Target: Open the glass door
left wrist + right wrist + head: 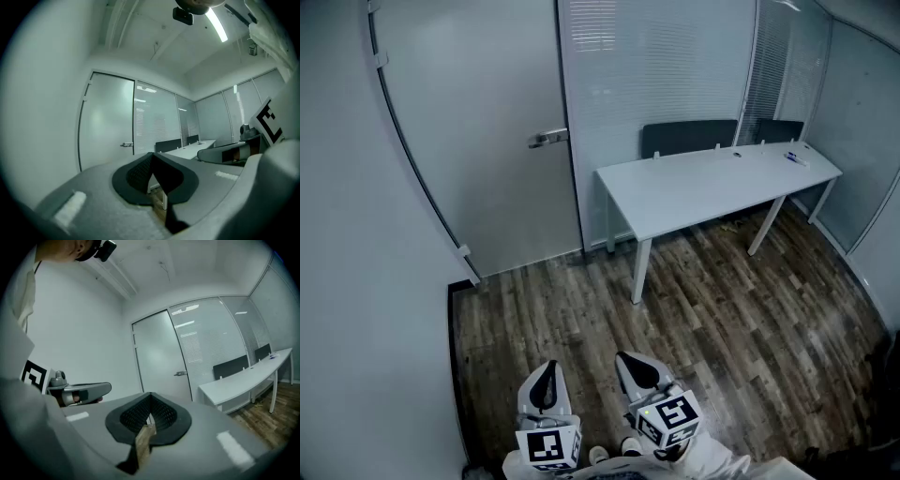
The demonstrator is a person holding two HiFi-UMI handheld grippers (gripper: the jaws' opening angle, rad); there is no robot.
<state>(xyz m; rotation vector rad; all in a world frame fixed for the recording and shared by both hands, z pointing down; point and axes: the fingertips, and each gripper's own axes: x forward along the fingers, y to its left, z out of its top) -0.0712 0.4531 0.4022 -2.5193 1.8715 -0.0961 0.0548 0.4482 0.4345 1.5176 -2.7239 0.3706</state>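
Left claw [546, 380] and right claw [637, 367] both pinched shut, empty; nothing within reach yet, I reckon. Door handle [548, 138] on glass door [478, 122] sits well ahead, slightly left.

Dim, cool blue-grey cast overall. Ceiling strip light [216, 24], lit, up and right of the glass door [107, 122]; pale streaks of glare on panes [154, 117] right of the door. Shadows soft. Heavy fisheye bending, black corners in both gripper views; nearest foreground blurred.
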